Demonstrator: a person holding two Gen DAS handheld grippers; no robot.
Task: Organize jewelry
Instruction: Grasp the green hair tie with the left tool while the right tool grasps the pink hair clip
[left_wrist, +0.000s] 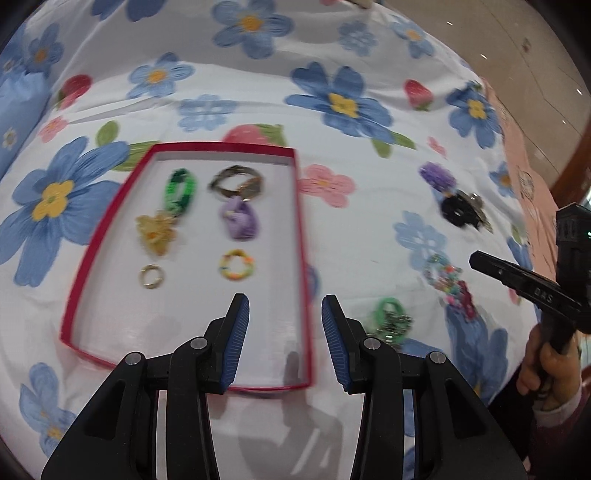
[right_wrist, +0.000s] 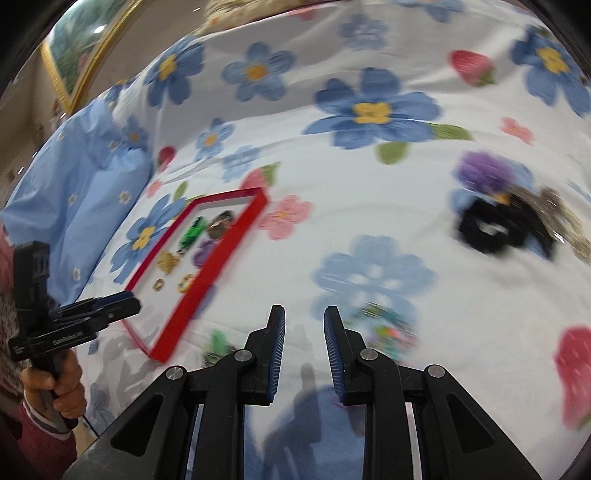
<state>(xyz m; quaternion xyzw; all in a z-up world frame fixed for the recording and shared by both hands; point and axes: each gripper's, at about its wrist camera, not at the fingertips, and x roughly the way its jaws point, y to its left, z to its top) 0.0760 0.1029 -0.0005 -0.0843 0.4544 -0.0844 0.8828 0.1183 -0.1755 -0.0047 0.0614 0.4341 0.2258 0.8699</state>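
Jewelry half sorted: six pieces lie in my red tray, others scattered right on the floral sheet. Left gripper and right gripper both spread, empty. I should settle squarely over the beaded bracelet before pinching.

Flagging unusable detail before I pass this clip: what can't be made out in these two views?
- Beaded piece, right wrist view: motion blur and the right gripper's finger hide its shape.
- Green piece outside the red tray, left wrist view: blurred, partly behind the left gripper.
- Black scrunchie and the metallic item beside it: smeared, type unclear.
- Tray items, right wrist view: too small and blurred.
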